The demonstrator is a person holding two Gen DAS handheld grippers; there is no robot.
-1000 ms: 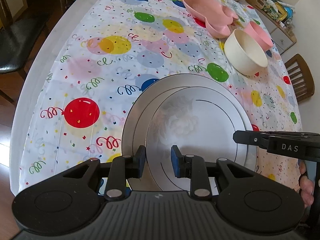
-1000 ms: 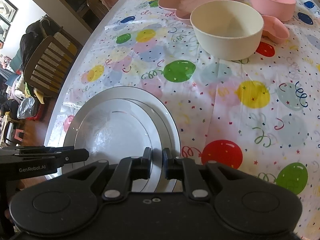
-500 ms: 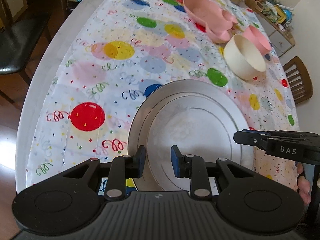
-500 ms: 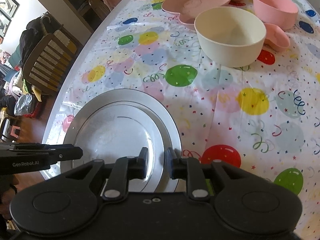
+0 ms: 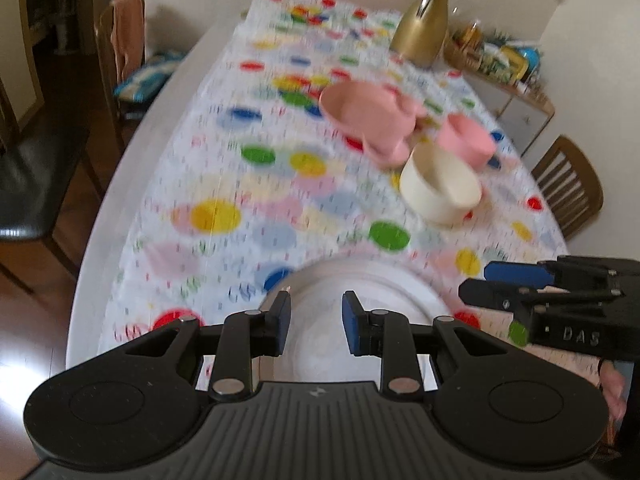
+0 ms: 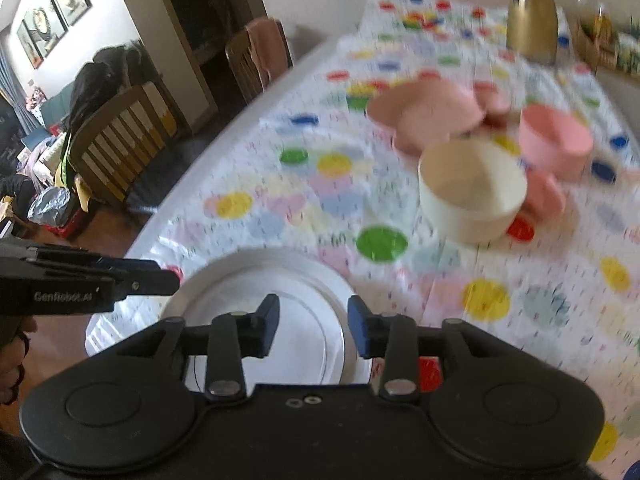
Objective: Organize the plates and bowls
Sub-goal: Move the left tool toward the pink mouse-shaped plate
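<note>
Left gripper point(image 5: 315, 322) parted on nothing, right gripper point(image 6: 313, 325) just opening, also bare, stacked white plates point(image 6: 256, 280) on the balloon tablecloth point(image 6: 280, 200) below both fingertip pairs, cream bowl point(image 6: 472, 194) and pink dishes point(image 6: 424, 114) well beyond.

Both white plates point(image 5: 384, 280) look like glazed ceramic, smooth and glossy, the smaller one stacked on the larger. The table carries a thin plastic cloth point(image 5: 224, 168) printed with balloons, slightly shiny and creased in folds. The cream bowl point(image 6: 472, 196) and the pink bowl point(image 6: 556, 140) have a matt, smooth plastic look, as does the pink tray point(image 6: 424, 116) behind them. At the far end a jug point(image 5: 424, 28) shows brushed gold metal with a polished silver top. Each gripper point(image 5: 316, 322) is matt black plastic with blue rubbery pads point(image 5: 352, 320) and small bright metal pins. The chairs point(image 6: 120, 136) are varnished wood.
</note>
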